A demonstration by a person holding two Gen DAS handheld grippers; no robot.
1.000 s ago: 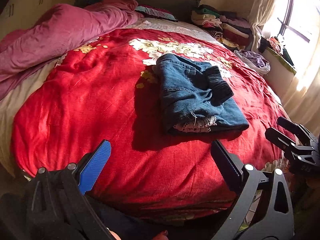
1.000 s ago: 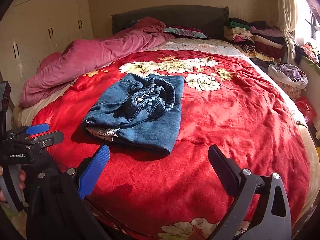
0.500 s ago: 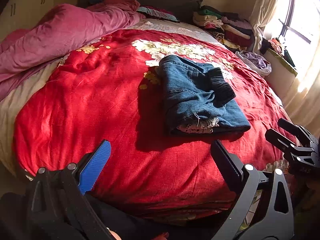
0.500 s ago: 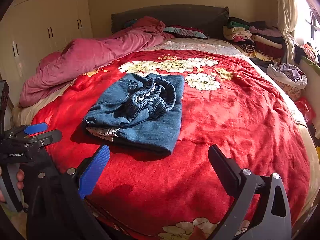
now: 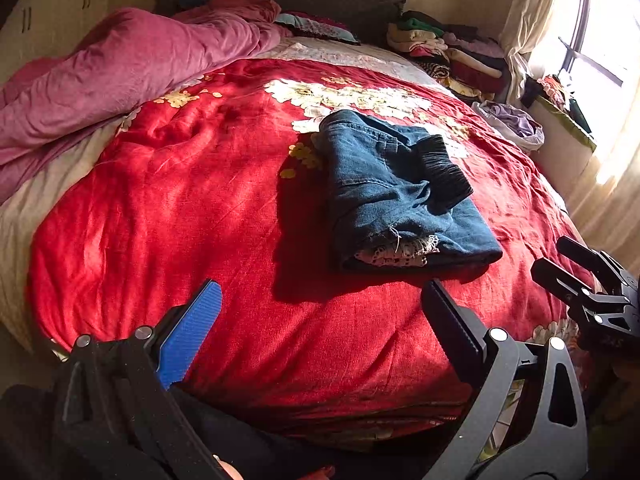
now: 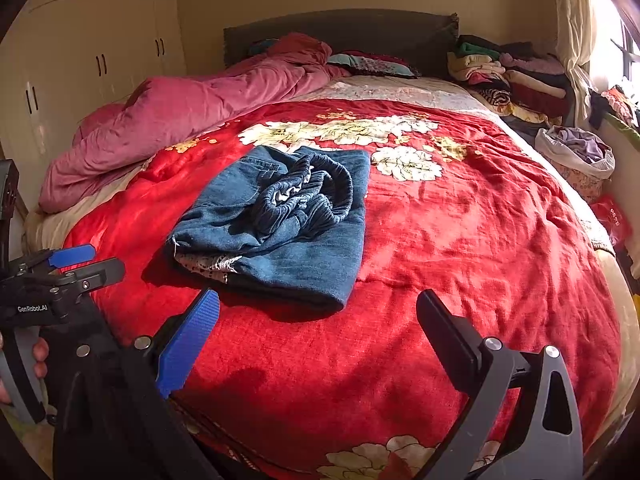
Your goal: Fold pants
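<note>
While spread wide, both tongs (image 5: pixel 320 312) (image 6: pixel 318 320) empty, short of pants (image 6: pixel 280 216).

Across the interval the left hand-held gripper (image 5: pixel 320 312) has drawn slightly back and tilted, so the folded pants (image 5: pixel 396 196) sit lower in its view. In the right view, the pants (image 6: pixel 280 220) have barely shifted.

We note a bed under a red floral bedspread (image 6: pixel 460 240), a pink duvet (image 6: pixel 180 120) bunched along its left side, and a dark headboard (image 6: pixel 360 36) against a beige wall. Cream wardrobe doors (image 6: pixel 92 52) stand left. Right: stacked clothes (image 5: pixel 452 52), a curtained window (image 5: pixel 600 36), strong sunlight.
</note>
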